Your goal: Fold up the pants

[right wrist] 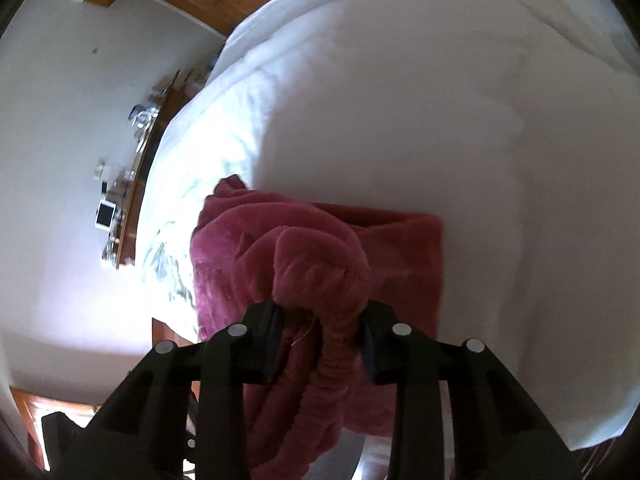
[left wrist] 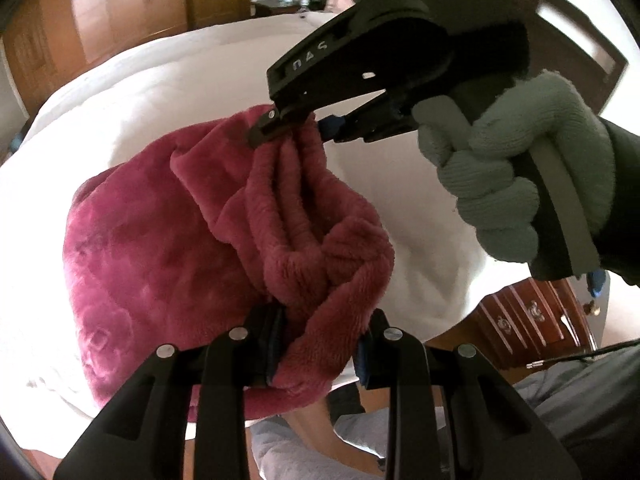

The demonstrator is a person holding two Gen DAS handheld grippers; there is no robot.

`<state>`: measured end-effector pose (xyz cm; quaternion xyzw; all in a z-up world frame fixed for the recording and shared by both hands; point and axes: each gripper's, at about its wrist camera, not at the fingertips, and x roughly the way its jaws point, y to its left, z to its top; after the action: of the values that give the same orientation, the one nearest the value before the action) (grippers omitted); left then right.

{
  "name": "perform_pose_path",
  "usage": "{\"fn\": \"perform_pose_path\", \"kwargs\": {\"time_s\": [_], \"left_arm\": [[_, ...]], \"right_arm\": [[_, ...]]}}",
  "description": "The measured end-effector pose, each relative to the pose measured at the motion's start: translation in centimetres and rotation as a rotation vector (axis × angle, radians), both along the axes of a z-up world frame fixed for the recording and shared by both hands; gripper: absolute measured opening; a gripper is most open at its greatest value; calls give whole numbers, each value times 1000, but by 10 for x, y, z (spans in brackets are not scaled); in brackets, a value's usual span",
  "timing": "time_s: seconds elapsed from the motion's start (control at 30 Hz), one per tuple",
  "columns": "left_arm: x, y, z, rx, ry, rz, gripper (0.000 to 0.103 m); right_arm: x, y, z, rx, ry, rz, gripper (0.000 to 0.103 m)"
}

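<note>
The pants (left wrist: 160,248) are fuzzy dark pink fleece, bunched on a white bed (left wrist: 168,80). My left gripper (left wrist: 320,344) is shut on the ribbed waistband at its near end. My right gripper (left wrist: 296,124), held by a grey-gloved hand (left wrist: 520,176), is shut on the waistband's far end and lifts it above the bed. In the right wrist view the right gripper (right wrist: 320,336) clamps the gathered waistband, and the rest of the pants (right wrist: 400,248) lies flat on the bed (right wrist: 440,100) beyond it.
A wooden nightstand with drawers (left wrist: 528,320) stands right of the bed. Wooden wardrobes (left wrist: 100,12) line the far wall. A shelf with small items (right wrist: 128,184) runs along the wall left of the bed. The person's legs (left wrist: 288,452) are at the near bed edge.
</note>
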<state>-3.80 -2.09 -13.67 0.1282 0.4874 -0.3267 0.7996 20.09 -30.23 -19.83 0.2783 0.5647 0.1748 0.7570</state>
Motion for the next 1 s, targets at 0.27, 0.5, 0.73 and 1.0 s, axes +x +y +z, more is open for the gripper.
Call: {"fn": "perform_pose_path", "kwargs": {"time_s": [0.27,0.5,0.73,1.0], "left_arm": [[5,-21,-30,-20,161,-77,64],[29,17,-34,-107,255,90,64],[46,63,-40,-159,302,260,65],[42,71,-50,-118,311,282,65]], "right_arm": [[2,-10,-51,-80,50,-33,33],[-3,-17,-46,-127,30,-50,57],[-29,-28,-11,-128,-22,-98,57],[-61,19,-19,-21,82,41,57]]}}
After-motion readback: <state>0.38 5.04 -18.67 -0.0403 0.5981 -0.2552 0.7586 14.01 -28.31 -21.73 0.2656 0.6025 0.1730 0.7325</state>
